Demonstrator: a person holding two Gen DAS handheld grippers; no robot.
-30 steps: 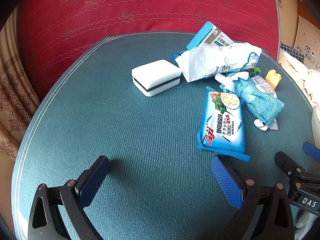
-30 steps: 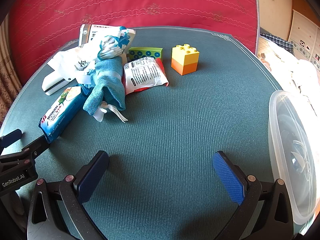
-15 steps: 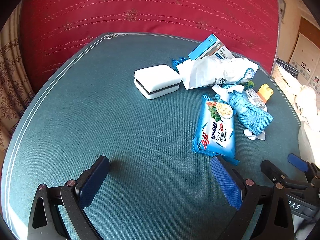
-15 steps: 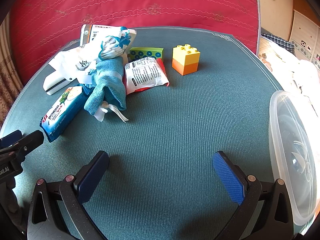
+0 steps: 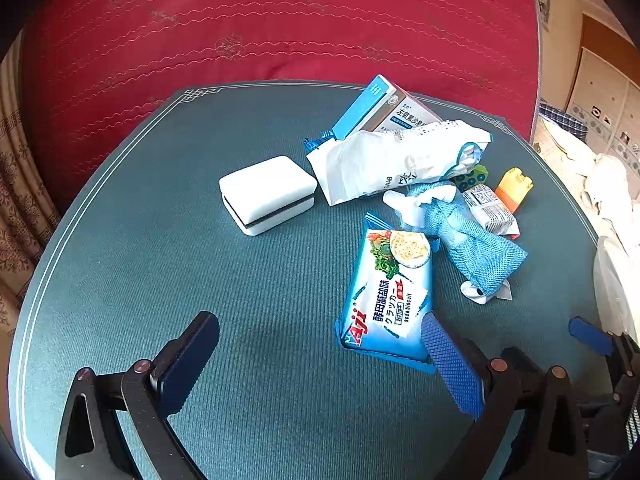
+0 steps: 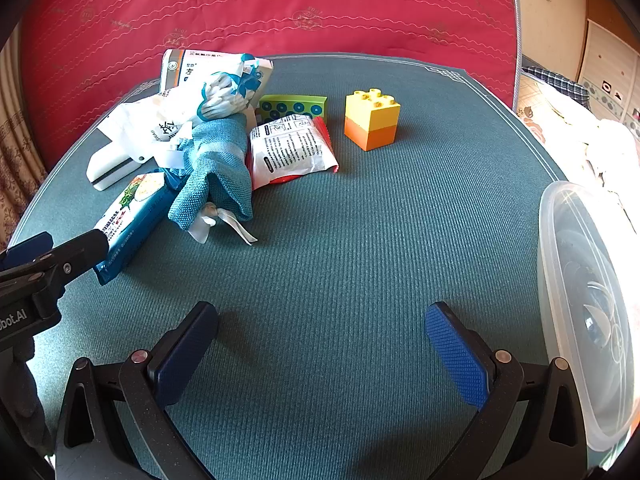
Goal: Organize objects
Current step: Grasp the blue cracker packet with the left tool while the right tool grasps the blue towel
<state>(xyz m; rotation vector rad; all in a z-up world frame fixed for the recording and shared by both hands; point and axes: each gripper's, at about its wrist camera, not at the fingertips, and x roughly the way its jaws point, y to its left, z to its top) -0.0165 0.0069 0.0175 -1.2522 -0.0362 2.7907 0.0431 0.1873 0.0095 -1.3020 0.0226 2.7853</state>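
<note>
The left gripper (image 5: 320, 364) hangs spread wide and empty over the green table (image 5: 160, 264); the right gripper (image 6: 320, 344) is likewise spread, holding nothing. A clean pickup likely means straddling the cracker packet (image 5: 386, 300) across its narrow width. Its near end lies just beside the left gripper's right finger.

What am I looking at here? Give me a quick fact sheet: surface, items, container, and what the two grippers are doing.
surface: teal mat in front of a red quilted backdrop
pile: blue cracker packet, blue cloth bundle, white swab bag, medicine box, red-and-white sachet, green block
apart: white sponge; yellow-orange brick
container: clear plastic tub, right edge
left gripper: open, holding nothing, one finger by the cracker packet
right gripper: open, holding nothing
</note>
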